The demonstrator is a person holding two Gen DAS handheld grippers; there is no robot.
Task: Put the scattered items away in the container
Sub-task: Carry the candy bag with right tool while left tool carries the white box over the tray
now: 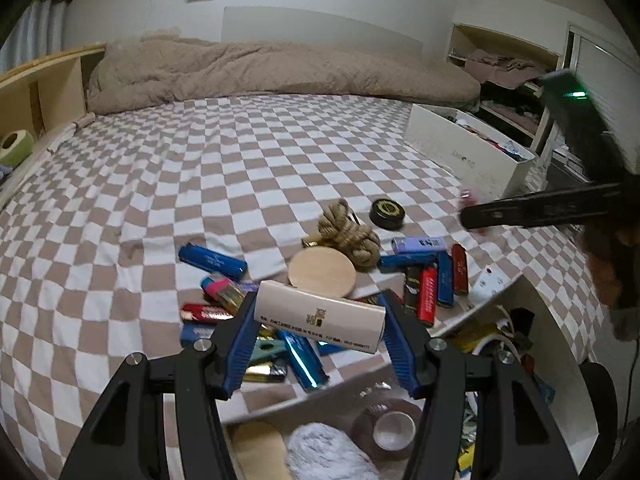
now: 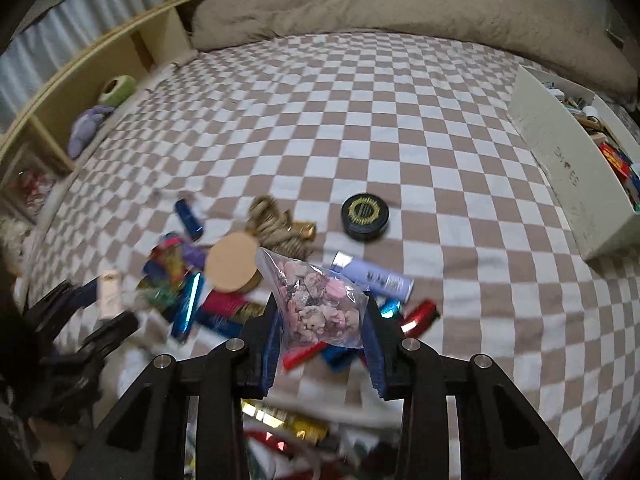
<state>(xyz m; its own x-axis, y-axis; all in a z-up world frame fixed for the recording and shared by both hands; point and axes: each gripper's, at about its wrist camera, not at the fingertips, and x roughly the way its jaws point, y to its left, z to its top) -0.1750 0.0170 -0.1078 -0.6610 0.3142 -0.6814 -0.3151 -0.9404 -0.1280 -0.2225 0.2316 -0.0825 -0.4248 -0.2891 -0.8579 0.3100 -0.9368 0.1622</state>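
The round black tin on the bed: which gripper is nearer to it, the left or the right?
Right. The right gripper, holding a clear bag, is just in front of the black tin; the left gripper is further back, behind the lighter pile.

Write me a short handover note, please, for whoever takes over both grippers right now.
Left gripper: shut on a white box, held above the pile.
Right gripper: shut on a clear bag of pinkish pieces, raised over the bed.
Container: at the near edge of the bed, already holding assorted items.
Left on the checkered sheet: lighters such as the blue one, a wooden disc, a rope knot, a black round tin and a lilac lighter.
Next, probably: drop both held items into the container, then clear the pile.
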